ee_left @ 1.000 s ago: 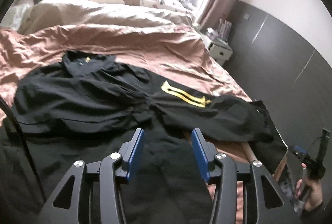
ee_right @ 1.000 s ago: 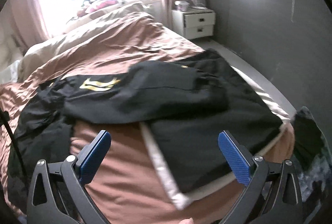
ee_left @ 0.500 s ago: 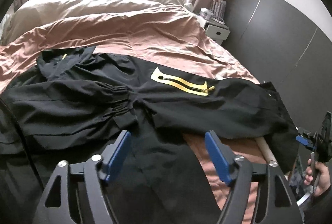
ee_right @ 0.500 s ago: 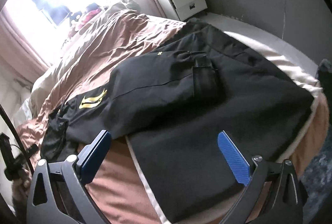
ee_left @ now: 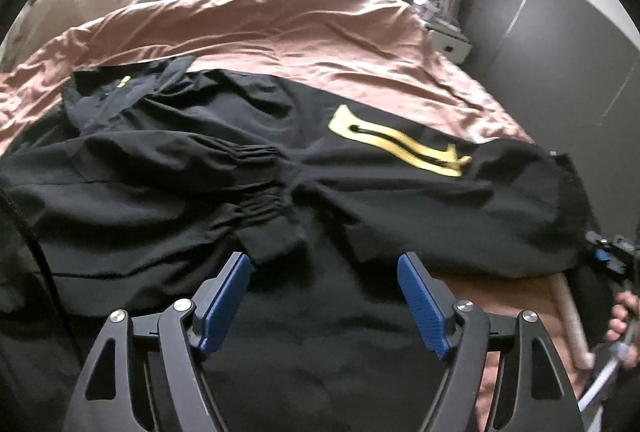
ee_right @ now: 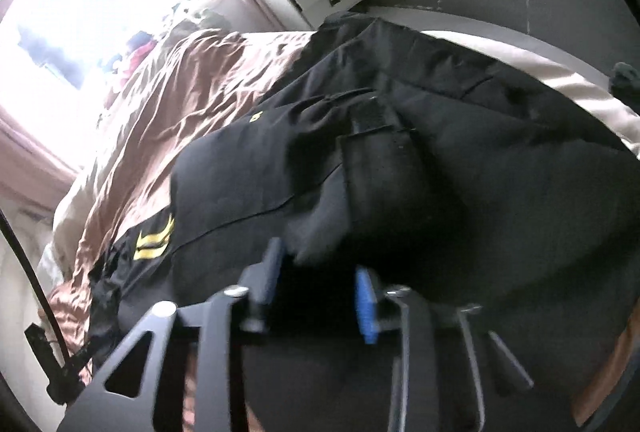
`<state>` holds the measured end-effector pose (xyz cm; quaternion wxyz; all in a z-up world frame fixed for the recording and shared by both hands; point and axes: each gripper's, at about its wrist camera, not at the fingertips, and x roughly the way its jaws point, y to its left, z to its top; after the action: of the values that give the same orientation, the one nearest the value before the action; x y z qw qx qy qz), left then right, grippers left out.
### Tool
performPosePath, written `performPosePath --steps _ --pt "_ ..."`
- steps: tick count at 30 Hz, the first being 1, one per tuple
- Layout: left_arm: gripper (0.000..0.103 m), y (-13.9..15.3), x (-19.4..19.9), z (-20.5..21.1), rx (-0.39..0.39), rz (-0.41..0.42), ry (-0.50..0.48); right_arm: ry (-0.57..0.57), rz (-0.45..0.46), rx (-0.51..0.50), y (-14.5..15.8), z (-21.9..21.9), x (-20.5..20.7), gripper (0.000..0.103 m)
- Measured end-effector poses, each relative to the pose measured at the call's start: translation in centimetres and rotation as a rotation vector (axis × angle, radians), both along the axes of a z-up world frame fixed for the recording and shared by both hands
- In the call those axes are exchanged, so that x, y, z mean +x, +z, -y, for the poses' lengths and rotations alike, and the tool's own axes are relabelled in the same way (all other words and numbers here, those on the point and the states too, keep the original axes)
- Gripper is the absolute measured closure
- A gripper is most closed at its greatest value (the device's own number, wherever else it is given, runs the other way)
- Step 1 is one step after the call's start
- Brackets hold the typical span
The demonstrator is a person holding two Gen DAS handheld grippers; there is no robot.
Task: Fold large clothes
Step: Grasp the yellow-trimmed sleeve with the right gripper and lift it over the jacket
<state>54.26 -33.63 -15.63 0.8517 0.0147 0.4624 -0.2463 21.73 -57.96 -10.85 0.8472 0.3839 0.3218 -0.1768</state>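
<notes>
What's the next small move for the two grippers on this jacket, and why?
Probably drop the left gripper onto the hem and close it. Its jaws stand open above the black jacket, gripping nothing, while the right gripper is closing with dark fabric between its pads. A fold likely needs both held.

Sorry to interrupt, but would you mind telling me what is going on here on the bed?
A person is folding a black jacket with yellow zip trim, spread on a bed's pink cover. The left hand-held gripper hovers open above the lower fabric. The right hand-held gripper is closing, with a fold of the jacket's edge between its jaws.
</notes>
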Motion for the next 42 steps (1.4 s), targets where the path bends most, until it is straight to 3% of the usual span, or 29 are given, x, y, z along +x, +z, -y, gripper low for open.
performPosePath --steps 2,9,14,20,27,34,42 --pt "0.026 -0.5 0.6 -0.2 0.008 0.003 0.012 0.004 0.015 -0.04 0.4 -1.0 0.6 0.096" --pt "0.045 -2.5 2.3 0.5 -0.01 -0.026 -0.014 0.067 0.116 -0.233 6.0 -4.9 1.4 0.097" --pt "0.047 -4.2 3.5 2.0 0.03 -0.051 -0.039 0.146 0.175 -0.336 10.5 -8.8 2.4 0.097" --pt "0.051 -2.6 3.4 0.5 -0.027 -0.052 -0.045 0.28 0.225 -0.419 15.5 -15.6 5.5 0.098" --pt "0.051 0.7 2.9 -4.8 -0.071 -0.017 -0.008 0.401 0.273 -0.474 19.3 -21.2 9.4 0.099" --pt "0.051 3.7 2.5 -12.6 -0.091 0.022 0.073 0.497 0.344 -0.493 22.8 -25.9 11.9 0.099" --pt "0.051 6.2 1.6 -22.0 -0.115 0.062 0.168 0.605 0.382 -0.498 23.1 -31.1 15.4 0.099"
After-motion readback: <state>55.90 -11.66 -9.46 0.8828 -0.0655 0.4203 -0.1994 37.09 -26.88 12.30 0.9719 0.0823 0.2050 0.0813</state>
